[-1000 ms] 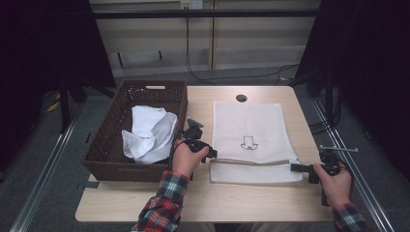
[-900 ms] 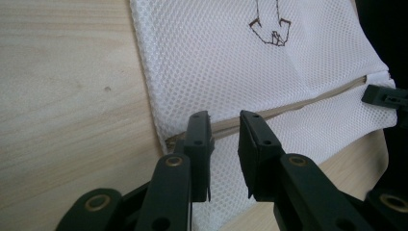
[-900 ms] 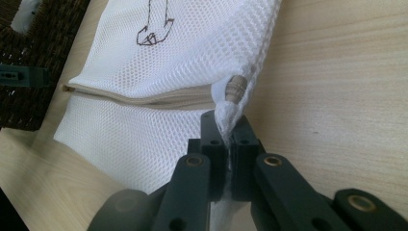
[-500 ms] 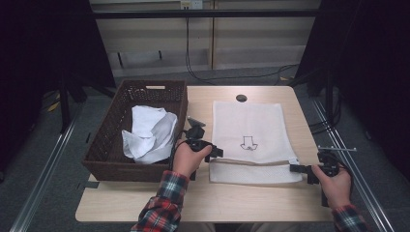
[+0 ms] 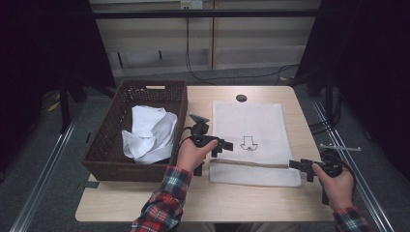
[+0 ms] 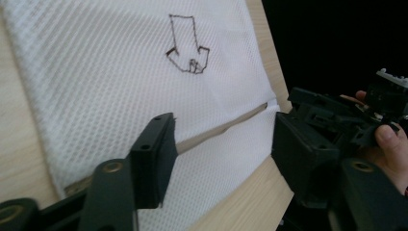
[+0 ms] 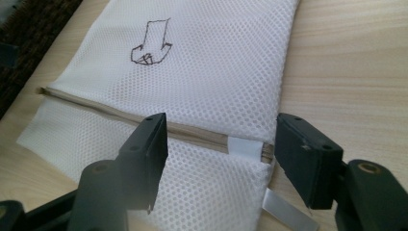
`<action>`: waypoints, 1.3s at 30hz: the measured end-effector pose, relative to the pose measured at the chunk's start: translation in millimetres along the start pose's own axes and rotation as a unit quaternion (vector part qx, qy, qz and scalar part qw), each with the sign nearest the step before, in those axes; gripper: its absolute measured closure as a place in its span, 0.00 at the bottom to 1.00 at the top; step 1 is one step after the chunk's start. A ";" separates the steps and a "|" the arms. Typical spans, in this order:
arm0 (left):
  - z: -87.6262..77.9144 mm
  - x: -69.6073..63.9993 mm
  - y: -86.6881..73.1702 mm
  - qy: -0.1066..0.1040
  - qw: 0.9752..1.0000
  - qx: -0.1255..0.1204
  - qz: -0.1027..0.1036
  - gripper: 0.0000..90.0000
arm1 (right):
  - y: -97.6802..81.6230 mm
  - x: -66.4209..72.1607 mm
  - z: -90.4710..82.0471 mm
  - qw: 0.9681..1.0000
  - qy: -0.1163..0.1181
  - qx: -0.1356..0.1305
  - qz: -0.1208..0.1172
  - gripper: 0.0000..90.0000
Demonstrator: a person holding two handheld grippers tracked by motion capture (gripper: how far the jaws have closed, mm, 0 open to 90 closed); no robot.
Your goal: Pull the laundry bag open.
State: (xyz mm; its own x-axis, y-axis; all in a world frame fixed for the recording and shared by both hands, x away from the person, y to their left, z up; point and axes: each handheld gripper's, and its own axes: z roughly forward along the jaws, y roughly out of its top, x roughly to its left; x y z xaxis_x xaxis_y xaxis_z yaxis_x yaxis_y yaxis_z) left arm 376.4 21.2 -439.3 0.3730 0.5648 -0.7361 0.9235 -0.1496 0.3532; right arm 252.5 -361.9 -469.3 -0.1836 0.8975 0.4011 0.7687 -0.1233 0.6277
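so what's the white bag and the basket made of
The white bag looks like synthetic mesh, matt: small regular holes cover it, with a beige zip band across. The basket looks like dark brown woven wicker or a plastic imitation; its ribbed weave shows, but not which.

Mesh bag [image 5: 251,140] flat on table [image 5: 203,200], right of basket [image 5: 104,150] (crumpled cloth [image 5: 150,133] inside).

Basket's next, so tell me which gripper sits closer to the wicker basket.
Left. The left gripper hovers just beside the basket; the right gripper sits across the mesh bag.
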 end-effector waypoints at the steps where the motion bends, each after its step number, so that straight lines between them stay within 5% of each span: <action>1: 0.6 -1.7 1.4 0.002 1.000 0.002 0.005 0.44 | 0.3 0.1 -0.3 1.000 0.000 -0.003 -0.005 0.39; 11: -1.3 -17.3 19.7 0.027 0.998 -0.016 0.057 0.32 | 2.4 10.3 -0.1 0.999 0.013 -0.014 -0.039 0.35; 15: -7.3 -22.8 26.6 0.028 0.997 -0.040 0.058 0.26 | 3.2 13.0 0.4 0.999 0.015 -0.014 -0.048 0.35; 24: -25.5 -34.5 44.5 0.047 0.994 -0.044 0.089 0.22 | 6.7 24.1 3.1 0.997 0.025 -0.014 -0.077 0.33; 31: -49.0 -32.8 53.1 0.076 0.991 -0.059 0.092 0.19 | 7.1 31.2 8.1 0.995 0.031 -0.007 -0.099 0.32; 39: -69.5 -27.9 55.1 0.082 0.989 -0.074 0.093 0.19 | 5.7 37.1 13.1 0.993 0.036 -0.001 -0.111 0.30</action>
State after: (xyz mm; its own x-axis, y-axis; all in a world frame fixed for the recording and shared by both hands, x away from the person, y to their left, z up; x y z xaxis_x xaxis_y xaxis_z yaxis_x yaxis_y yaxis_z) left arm 410.7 53.6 -359.2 0.5046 0.6653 -0.5503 0.8121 -0.1493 0.5641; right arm 258.2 -323.8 -459.6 -0.3913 0.8699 0.3003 0.7040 0.0728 0.7065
